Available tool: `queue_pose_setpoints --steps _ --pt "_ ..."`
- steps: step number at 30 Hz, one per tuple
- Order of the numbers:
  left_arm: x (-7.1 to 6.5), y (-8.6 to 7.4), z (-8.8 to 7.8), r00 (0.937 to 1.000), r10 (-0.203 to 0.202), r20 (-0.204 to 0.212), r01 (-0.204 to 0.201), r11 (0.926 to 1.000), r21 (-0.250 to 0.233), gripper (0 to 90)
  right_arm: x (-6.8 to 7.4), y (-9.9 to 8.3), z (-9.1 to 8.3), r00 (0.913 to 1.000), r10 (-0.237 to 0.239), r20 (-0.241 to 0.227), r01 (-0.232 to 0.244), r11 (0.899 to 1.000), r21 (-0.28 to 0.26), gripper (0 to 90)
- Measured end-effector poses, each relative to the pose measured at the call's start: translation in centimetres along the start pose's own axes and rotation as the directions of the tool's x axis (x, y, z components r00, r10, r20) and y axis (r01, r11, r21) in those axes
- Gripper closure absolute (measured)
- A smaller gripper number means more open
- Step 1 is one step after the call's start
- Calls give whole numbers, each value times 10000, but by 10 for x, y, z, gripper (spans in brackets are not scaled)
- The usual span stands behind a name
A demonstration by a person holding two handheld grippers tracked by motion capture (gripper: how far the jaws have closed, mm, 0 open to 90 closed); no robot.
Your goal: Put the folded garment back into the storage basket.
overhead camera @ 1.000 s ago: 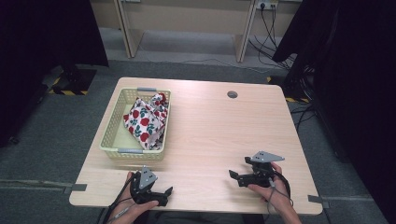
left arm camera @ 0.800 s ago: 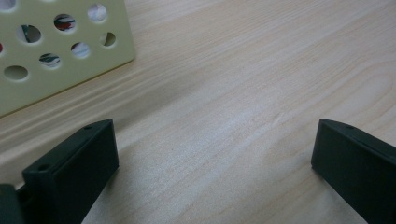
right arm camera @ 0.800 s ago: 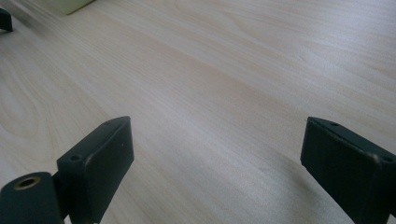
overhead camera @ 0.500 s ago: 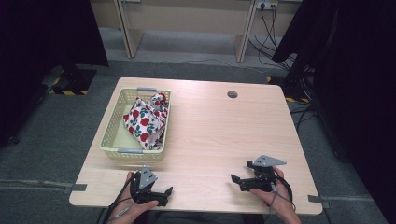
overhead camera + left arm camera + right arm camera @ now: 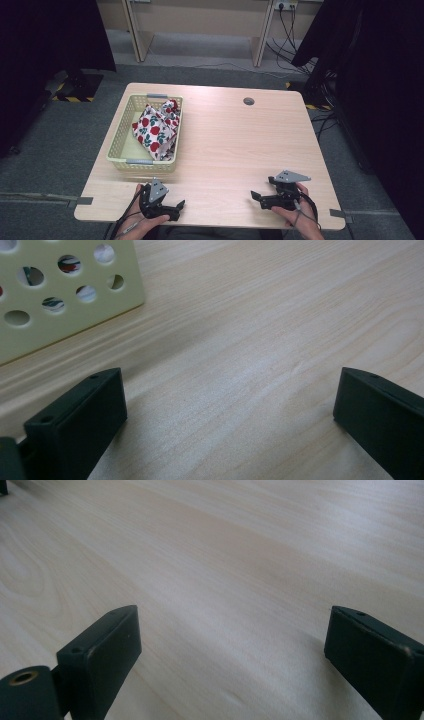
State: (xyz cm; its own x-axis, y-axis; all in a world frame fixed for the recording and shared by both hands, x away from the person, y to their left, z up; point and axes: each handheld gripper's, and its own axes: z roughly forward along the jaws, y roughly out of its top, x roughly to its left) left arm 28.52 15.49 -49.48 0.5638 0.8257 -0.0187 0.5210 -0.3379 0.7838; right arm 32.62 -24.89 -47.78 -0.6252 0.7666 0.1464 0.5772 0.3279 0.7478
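A pale yellow perforated basket (image 5: 121, 141) stands at the left of the wooden table (image 5: 225, 140), and a white cloth with red prints (image 5: 154, 129) lies bunched inside it. My left gripper (image 5: 176, 210) rests on the table near the front edge, just in front of the basket, open with nothing between its jaws. In the left gripper view the basket wall (image 5: 60, 315) stands close at the upper left, ahead of the left gripper (image 5: 227, 410). My right gripper (image 5: 256, 198) rests low at the front right, open and empty. In the right gripper view the right gripper (image 5: 230, 645) faces bare wood.
A round cable hole (image 5: 248, 101) sits near the table's far edge. Grey floor surrounds the table, with desk legs and cables (image 5: 290, 35) behind it and dark curtains at both sides.
My right gripper has come down and toward the table's front edge. The left gripper has barely moved.
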Motion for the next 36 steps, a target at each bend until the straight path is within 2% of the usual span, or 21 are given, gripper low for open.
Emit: queue_pose_setpoints --steps 9,20,21,23,36 --pt "0 0 0 10000 6 4 -6 10000 13 0 3 -10 -11 9997 183 155 -184 9998 38 79" --pt "0 0 0 10000 2 -2 -2 10000 4 0 5 -19 -16 9993 185 329 -186 9998 34 76" --pt "0 0 0 10000 2 -3 -2 10000 3 0 6 -21 -17 9984 75 552 -77 10000 40 72" --pt "0 0 0 10000 2 0 -2 10000 8 0 6 -23 -18 9976 -16 687 14 10000 41 63" --pt "0 0 0 10000 -4 -6 4 10000 -14 0 5 -33 -26 9967 87 806 -65 9996 -285 44"
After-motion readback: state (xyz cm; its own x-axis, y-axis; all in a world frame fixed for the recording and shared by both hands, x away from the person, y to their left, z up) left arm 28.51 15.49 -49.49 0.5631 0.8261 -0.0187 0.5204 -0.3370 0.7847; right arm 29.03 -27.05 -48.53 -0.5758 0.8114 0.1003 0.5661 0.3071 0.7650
